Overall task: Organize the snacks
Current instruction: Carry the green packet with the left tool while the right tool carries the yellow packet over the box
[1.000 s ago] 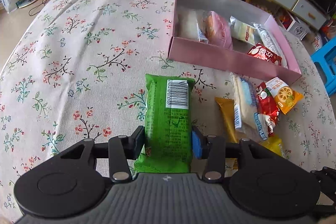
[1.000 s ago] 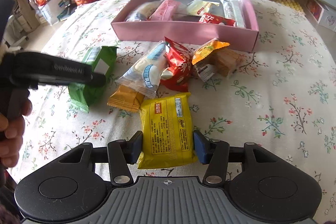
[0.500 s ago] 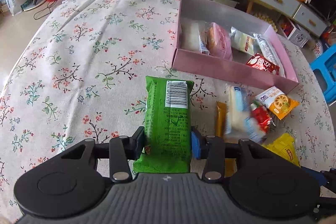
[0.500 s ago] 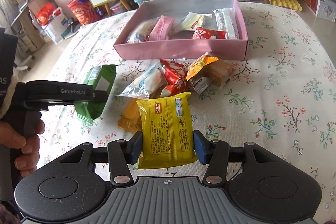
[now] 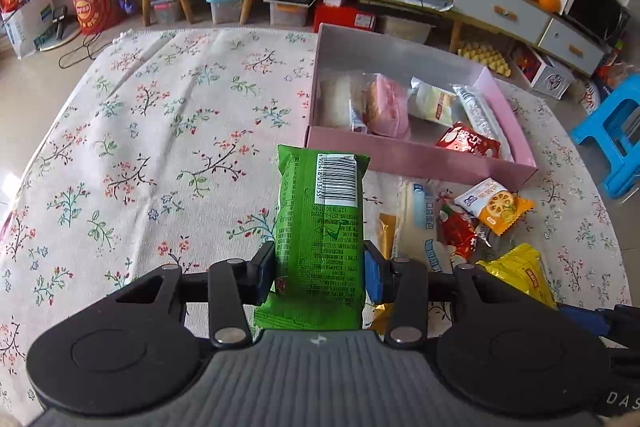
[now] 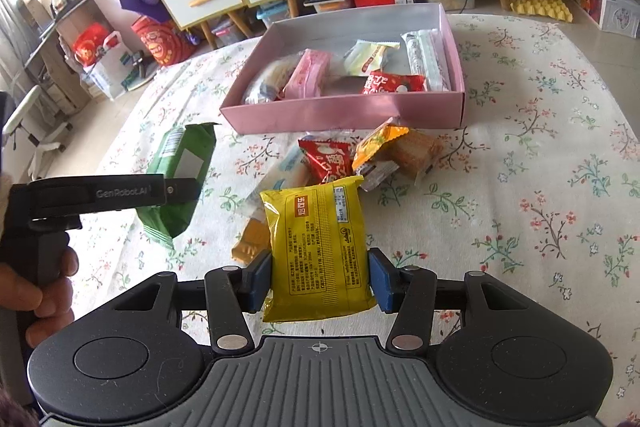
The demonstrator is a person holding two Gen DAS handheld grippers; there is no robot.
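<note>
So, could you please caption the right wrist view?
Right gripper holding a yellow snack packet before the pink box of snacks.

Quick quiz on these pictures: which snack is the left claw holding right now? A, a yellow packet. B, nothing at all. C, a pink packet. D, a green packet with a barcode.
D: the left claw is clamped on the green packet, barcode up, while the yellow packet sits in the right claw.

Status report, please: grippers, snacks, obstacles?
Left gripper shut on green packet. Right gripper shut on yellow packet. Pink box ahead; loose snacks between.
</note>
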